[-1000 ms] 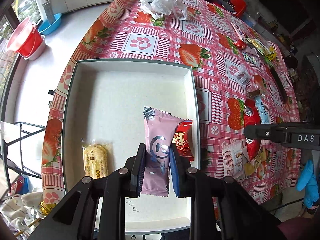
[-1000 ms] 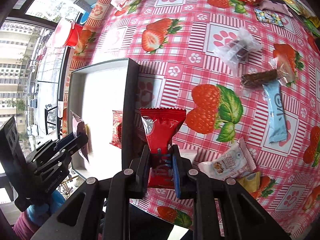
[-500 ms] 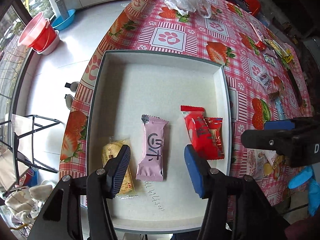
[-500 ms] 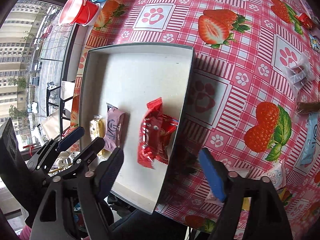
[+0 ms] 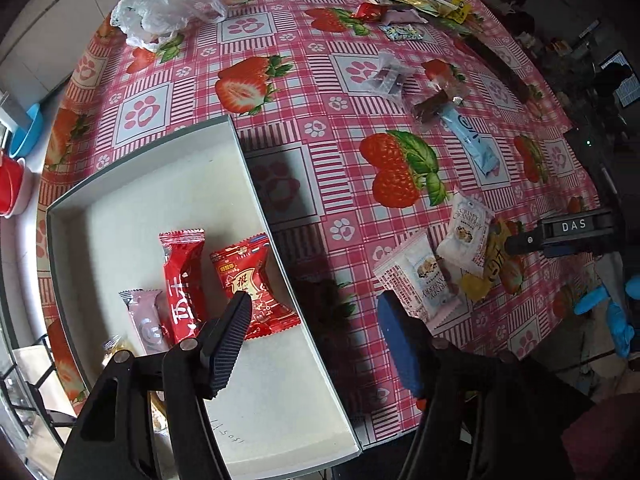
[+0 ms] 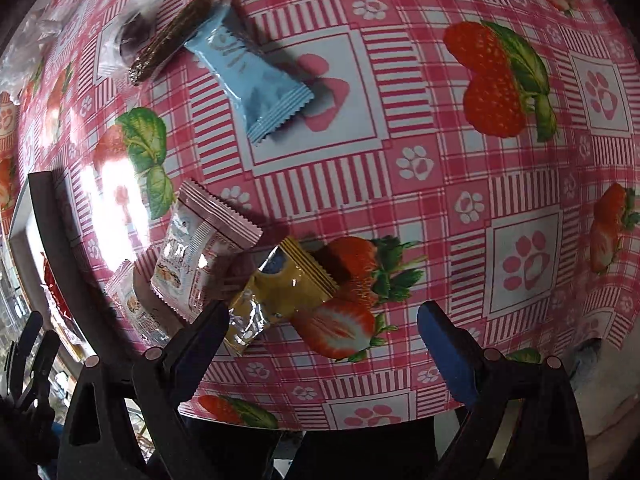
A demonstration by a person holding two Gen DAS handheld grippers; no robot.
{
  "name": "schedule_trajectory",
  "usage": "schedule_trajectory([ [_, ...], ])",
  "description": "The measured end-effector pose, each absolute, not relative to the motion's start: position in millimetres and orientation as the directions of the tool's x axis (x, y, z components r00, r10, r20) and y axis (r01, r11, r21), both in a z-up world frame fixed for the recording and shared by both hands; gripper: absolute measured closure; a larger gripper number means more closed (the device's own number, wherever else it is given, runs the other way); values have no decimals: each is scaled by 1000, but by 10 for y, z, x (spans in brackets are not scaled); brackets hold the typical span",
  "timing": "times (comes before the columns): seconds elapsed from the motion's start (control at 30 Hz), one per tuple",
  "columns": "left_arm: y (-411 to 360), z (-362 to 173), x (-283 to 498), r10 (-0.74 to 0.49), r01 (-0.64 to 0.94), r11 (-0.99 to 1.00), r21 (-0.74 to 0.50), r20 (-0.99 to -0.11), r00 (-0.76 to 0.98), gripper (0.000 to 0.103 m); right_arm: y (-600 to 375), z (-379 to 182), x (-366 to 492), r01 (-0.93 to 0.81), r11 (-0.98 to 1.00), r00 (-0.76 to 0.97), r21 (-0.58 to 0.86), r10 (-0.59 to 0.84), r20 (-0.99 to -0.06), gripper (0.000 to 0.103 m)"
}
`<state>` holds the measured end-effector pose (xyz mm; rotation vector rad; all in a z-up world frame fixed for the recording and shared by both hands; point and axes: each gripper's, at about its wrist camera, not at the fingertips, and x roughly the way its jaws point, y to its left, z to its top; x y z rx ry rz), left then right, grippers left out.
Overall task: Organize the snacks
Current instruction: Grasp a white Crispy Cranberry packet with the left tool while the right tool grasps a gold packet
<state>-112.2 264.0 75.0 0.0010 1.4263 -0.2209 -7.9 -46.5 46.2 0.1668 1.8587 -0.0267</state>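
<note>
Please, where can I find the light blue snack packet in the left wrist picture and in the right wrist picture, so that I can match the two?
Left wrist view: the light blue snack packet lies on the tablecloth at upper right, its top end at a dark brown bar.
Right wrist view: the same packet lies at upper left, running diagonally.
Shared landmark: the dark brown bar at the packet's end.

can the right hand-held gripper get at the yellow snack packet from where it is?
Probably yes. The right hand-held gripper is open and empty, with the yellow snack packet lying just ahead of its left finger. Nothing covers the packet, though a white cranberry packet lies close beside it.
</note>
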Motion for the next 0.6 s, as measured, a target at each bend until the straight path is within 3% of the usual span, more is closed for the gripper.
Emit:
schedule_trajectory([
  [0.17,2316,583,-1027,-183,195,965,-176,-983,22,30,-621,366,-247,247,963,-277,104,173,-945,7],
  [0.37,2246,380,-928,-202,116,971,-208,-977,-67,27,-598,270,-331,342,930,-251,135,228,-941,7],
  [0.6,2213,237,-947,-194,49,979,-200,-975,-111,27,-215,158,-289,171,983,-276,65,111,-955,5],
])
